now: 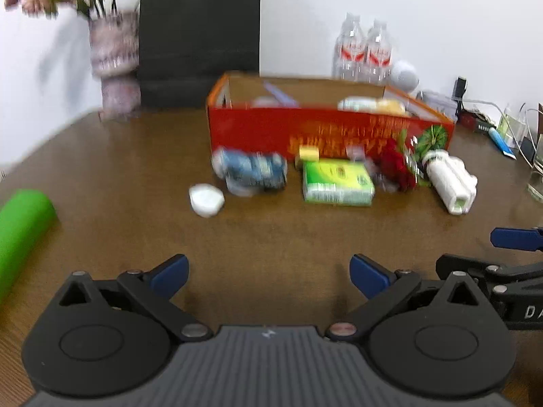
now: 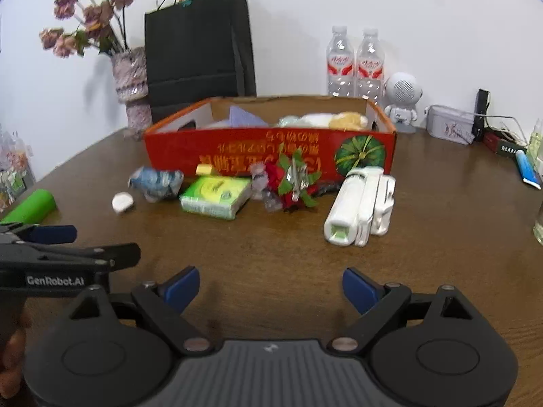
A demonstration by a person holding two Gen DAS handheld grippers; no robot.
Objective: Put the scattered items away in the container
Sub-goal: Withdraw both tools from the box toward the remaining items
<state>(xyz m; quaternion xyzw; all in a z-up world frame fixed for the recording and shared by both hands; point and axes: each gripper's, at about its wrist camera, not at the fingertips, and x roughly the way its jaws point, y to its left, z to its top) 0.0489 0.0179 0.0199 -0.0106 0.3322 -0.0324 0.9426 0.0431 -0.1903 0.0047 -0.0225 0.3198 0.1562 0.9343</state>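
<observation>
A red cardboard box (image 1: 305,129) (image 2: 237,149) stands open on the brown table and holds a few items. In front of it lie a crumpled blue packet (image 1: 253,171) (image 2: 156,181), a small white lid (image 1: 206,199) (image 2: 122,201), a yellow block (image 1: 309,153) (image 2: 204,169), a green tissue pack (image 1: 337,183) (image 2: 217,195), a red and green flower bow (image 1: 402,164) (image 2: 295,183) and a white plastic device (image 1: 451,181) (image 2: 361,208). A green roll (image 1: 20,234) (image 2: 32,208) lies far left. My left gripper (image 1: 269,276) is open and empty. My right gripper (image 2: 270,288) is open and empty, well short of the items.
A flower vase (image 2: 130,81), a black paper bag (image 2: 197,47), two water bottles (image 2: 354,62), a white robot figure (image 2: 404,101) and a tin (image 2: 449,123) stand behind the box. Cables, a blue tube (image 2: 526,168) and a glass (image 2: 539,220) sit at the right edge.
</observation>
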